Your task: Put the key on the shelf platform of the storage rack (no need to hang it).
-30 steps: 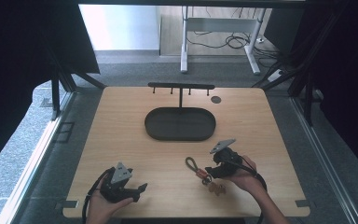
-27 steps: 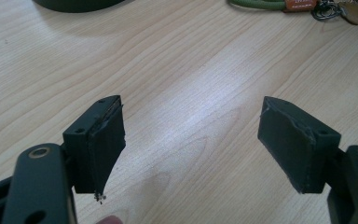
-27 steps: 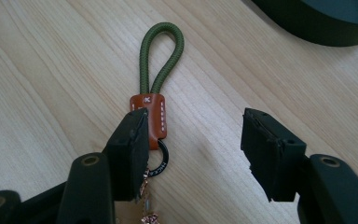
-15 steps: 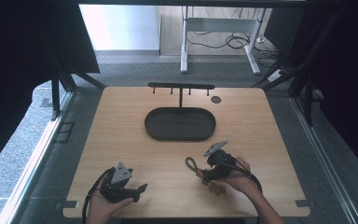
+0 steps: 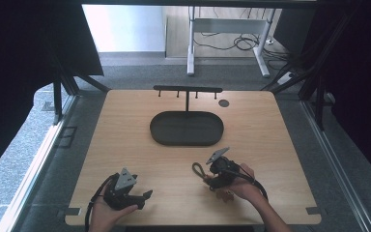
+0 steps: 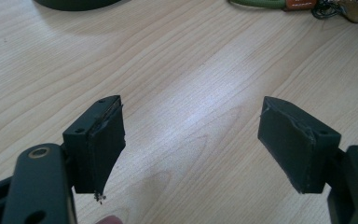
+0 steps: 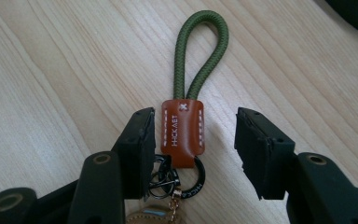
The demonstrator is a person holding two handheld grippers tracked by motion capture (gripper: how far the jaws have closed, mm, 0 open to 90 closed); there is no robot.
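1. Left gripper (image 5: 147, 195) rests at the table's (image 5: 125, 125) 7 o'clock, jaws spread, empty.
2. Right gripper (image 7: 193, 140) straddles the keychain (image 7: 182, 131) at 5 o'clock, jaws spread: grasp step; next, pinch the leather tab.

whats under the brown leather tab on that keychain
The leather tab lies flat on the wooden table, between the open right gripper jaws. Its green cord loop extends beyond; black key rings emerge near its lower edge. The wood directly beneath is covered.
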